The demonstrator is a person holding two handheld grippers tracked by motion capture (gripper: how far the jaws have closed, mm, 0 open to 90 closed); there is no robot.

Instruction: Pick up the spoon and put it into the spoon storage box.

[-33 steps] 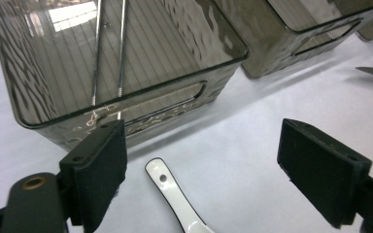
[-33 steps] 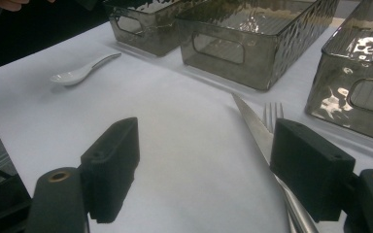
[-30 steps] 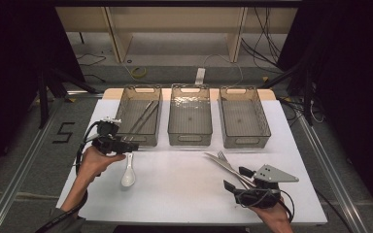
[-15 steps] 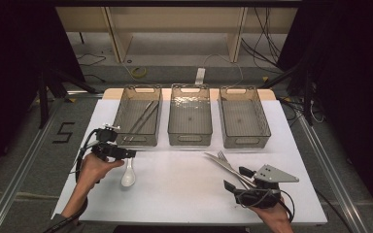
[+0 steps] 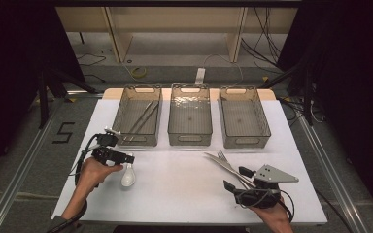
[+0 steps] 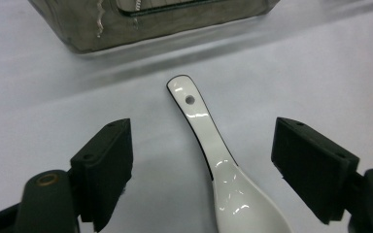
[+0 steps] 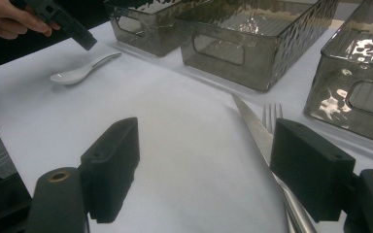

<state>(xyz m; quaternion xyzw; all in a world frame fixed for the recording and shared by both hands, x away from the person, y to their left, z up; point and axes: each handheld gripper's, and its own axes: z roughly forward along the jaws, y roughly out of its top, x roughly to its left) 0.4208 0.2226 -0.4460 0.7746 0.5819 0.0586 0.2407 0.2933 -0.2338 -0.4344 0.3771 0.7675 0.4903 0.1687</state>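
Left gripper (image 5: 124, 158) poised over a white spoon (image 5: 127, 177) on the table (image 5: 184, 194).

Its jaws have just been closing a little but stand wide, astride the spoon's handle without touching it, just in front of the left bin (image 5: 138, 116). At right, the right gripper (image 5: 238, 178) rests unclenched beside a knife (image 5: 223, 165) and fork (image 5: 226, 158).

left gripper (image 5: 126, 159) lowered over spoon (image 5: 128, 175), fingers closing

Lab: taped floor, cables (image 5: 267, 29), rig frame
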